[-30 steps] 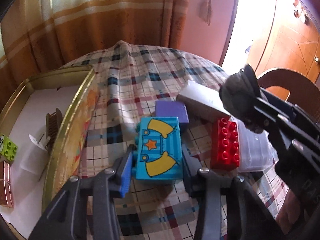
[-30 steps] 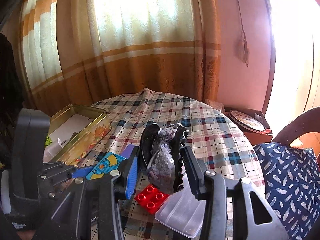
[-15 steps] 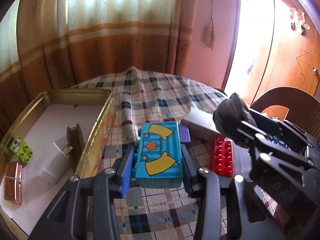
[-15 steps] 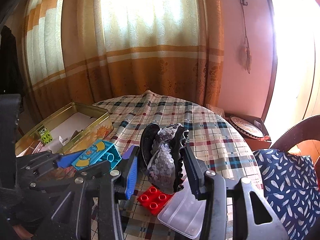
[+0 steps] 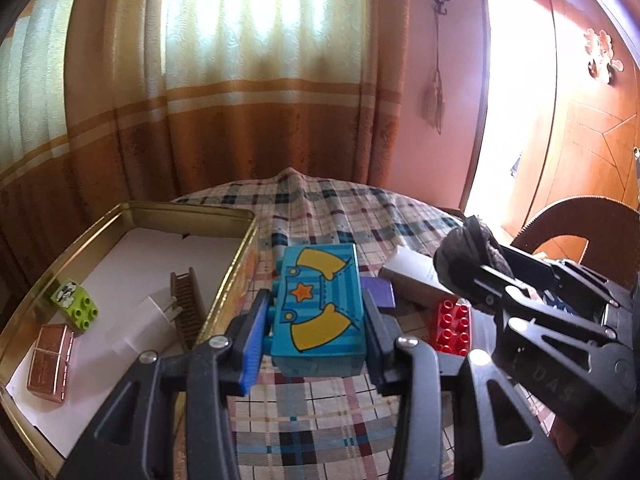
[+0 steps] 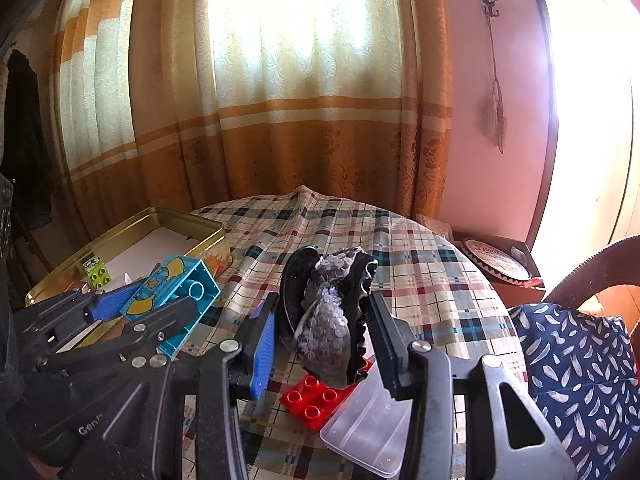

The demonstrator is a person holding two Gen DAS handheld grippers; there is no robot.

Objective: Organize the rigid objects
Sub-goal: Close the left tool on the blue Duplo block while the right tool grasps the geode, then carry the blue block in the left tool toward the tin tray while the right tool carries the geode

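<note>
Now, left tool clamped on blue brick above plaid table, right tool clamped on sequined dark object

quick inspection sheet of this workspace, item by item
surface: round table under a plaid cloth, ridge in the cloth at the far side
job's things: blue brick held off the table; sequined pouch held; red brick, purple block, white box and clear lid on the cloth; gold tin holds a green brick, copper case, brown comb and a white plug
clutter: nothing seen
grippers: left gripper shut on the blue brick; right gripper shut on the pouch
cables: nothing seen
surroundings: curtain, chair with a feather-print cushion, wooden door, wall hook
</note>
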